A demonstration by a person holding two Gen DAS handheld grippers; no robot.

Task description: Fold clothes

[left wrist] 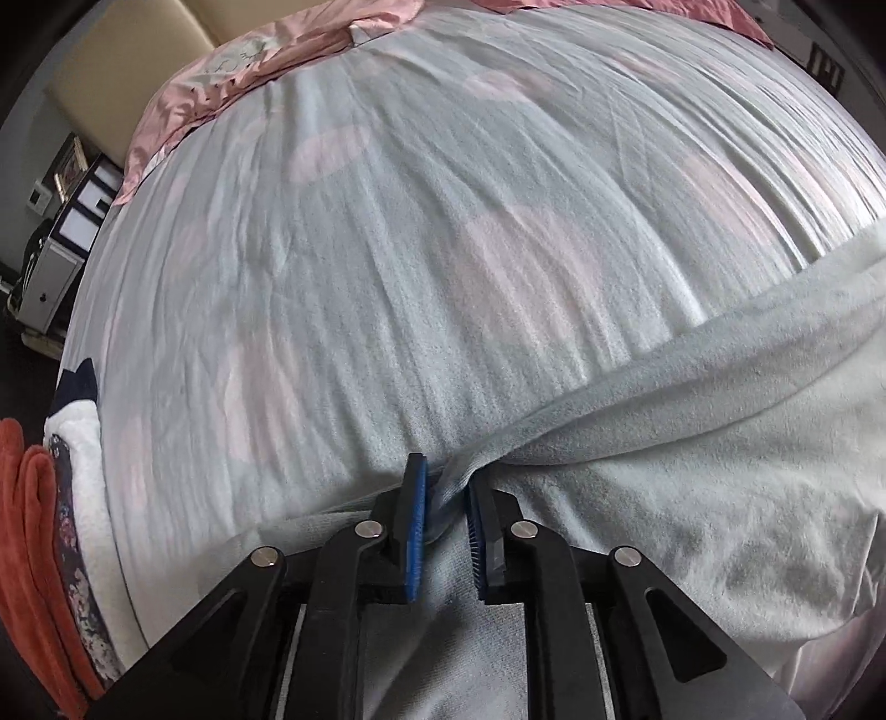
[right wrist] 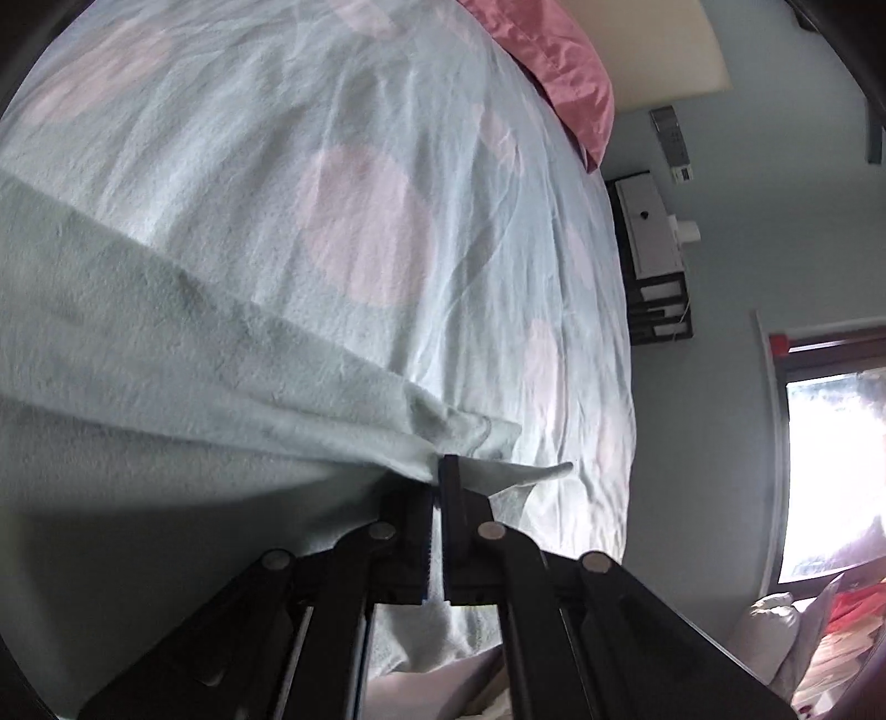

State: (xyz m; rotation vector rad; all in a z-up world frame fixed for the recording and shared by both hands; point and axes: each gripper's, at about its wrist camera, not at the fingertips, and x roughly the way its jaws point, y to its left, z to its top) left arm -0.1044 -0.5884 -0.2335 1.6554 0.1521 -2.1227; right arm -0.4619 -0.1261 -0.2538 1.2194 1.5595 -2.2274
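A wide bed sheet [left wrist: 387,249], pale blue with faint pink blotches, fills the scene. At its far end bunches a pink quilt [left wrist: 221,83], a beige headboard [left wrist: 138,50] just behind. Off the sheet's left edge hangs orange fabric [left wrist: 27,526]; off its right side, a bright window [right wrist: 830,471].

- Pale fleece garment [left wrist: 692,443]: runs off the right and bottom edges in the left wrist view; its full shape can't be made out.
- Same garment [right wrist: 138,360] in the right wrist view: cut by the left edge.
- Left gripper [left wrist: 447,498]: fabric lies between the blue pads; pad contact unclear.
- Red cloth [left wrist: 33,526] at the left edge: only partly shown, kind unknown.
- Bedsheet [left wrist: 387,221]: motion-blurred streaks.
- Window [right wrist: 830,471]: overexposed, nothing readable outside.
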